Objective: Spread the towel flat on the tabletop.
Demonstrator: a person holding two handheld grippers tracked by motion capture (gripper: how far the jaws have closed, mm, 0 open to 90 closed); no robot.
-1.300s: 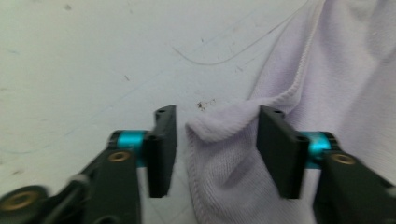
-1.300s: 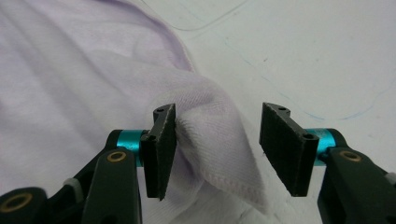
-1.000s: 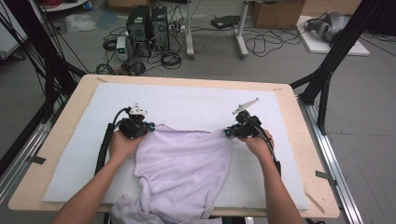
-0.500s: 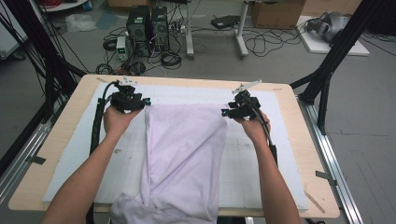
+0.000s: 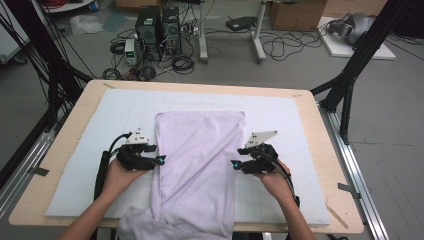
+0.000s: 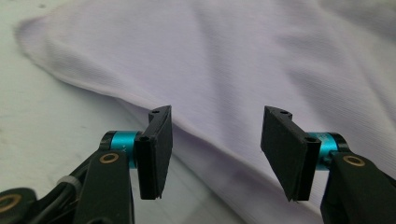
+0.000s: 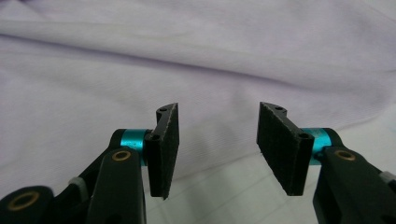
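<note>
Cloth I'm working is pale lilac knit, fine ribbed weave, matt and soft, loose creases. White mat under it looks like foam or felt: matt, slightly pitted. Table edge is light bare wood, matt. My left gripper has black matt plastic arms, glossy teal anodised metal collars, brass-coloured rivets, pads of dull smooth rubber. Right gripper same build, its pads coarser, gritty-textured.
</note>
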